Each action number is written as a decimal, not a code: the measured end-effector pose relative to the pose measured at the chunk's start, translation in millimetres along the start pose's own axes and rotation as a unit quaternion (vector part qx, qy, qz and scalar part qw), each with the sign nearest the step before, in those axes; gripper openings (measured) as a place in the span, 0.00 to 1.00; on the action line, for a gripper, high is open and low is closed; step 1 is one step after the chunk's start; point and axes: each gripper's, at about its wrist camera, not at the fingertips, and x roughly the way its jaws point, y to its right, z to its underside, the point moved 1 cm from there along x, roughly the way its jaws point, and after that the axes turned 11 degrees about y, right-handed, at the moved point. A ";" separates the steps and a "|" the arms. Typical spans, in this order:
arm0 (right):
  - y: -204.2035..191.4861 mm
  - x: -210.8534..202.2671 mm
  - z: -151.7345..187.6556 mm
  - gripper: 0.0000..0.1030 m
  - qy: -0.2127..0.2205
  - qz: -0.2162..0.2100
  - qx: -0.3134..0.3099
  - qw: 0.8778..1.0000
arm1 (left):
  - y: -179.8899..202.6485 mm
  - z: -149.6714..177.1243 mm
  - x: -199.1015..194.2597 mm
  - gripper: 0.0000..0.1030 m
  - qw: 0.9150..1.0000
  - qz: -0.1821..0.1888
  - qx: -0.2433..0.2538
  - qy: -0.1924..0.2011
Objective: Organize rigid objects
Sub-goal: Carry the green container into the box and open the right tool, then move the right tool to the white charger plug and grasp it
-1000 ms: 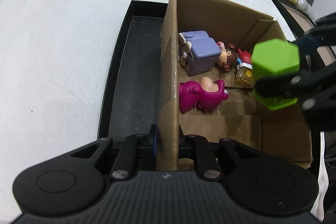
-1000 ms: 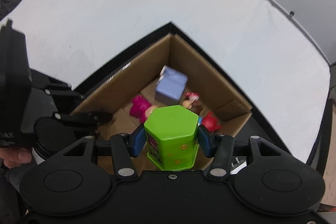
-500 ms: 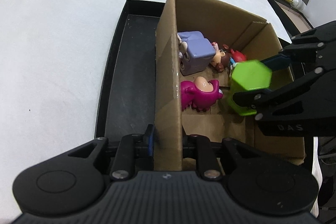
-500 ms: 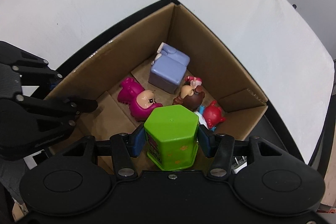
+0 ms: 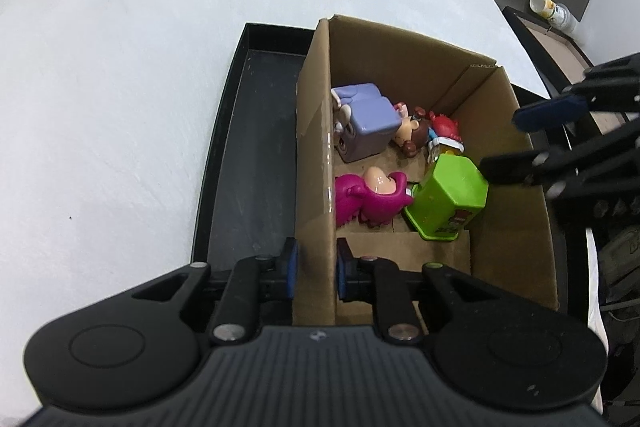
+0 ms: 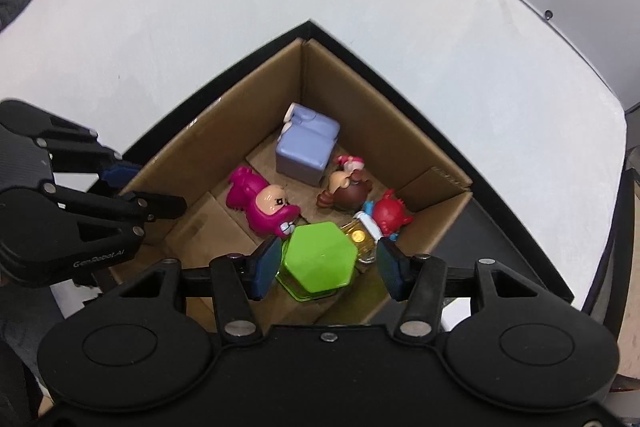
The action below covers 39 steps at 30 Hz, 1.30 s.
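The right gripper point(image 6: 326, 263) is now standing released above the green hexagonal container point(image 6: 318, 257), which is resting tilted inside the cardboard box point(image 5: 516, 227) against the magenta figurine point(image 5: 370, 201), one more item stowed, while the left gripper point(image 5: 313, 269) is clenching the box wall.

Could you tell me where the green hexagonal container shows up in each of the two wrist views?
Left wrist: the green hexagonal container lies tilted on the cardboard box floor, right of centre, beside the magenta figure.
Right wrist: low centre, between the right gripper pads, which stand apart from it.
Shared landmark: the lavender block toy.
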 end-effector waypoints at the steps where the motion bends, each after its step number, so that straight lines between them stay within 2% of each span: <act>1: 4.3 -4.4 -0.6 0.51 0.005 0.001 0.007 1.000 | 0.6 0.1 -0.3 0.15 1.000 -0.002 0.001 0.001; 9: 36.9 -25.6 2.3 0.50 0.033 0.018 0.040 0.998 | 4.4 0.7 0.2 0.14 1.000 -0.012 0.007 0.007; 15: 62.9 -29.6 14.2 0.50 0.038 0.031 0.070 0.996 | 5.0 2.3 -1.0 0.13 1.000 -0.015 0.008 0.011; 27: 94.3 -6.4 48.3 0.50 0.007 0.031 0.114 0.993 | 1.8 2.7 -2.9 0.13 1.000 -0.012 -0.001 0.012; 39: 114.6 31.2 75.5 0.50 -0.038 0.044 0.104 0.993 | -2.8 0.8 -1.5 0.14 1.000 0.001 -0.004 0.007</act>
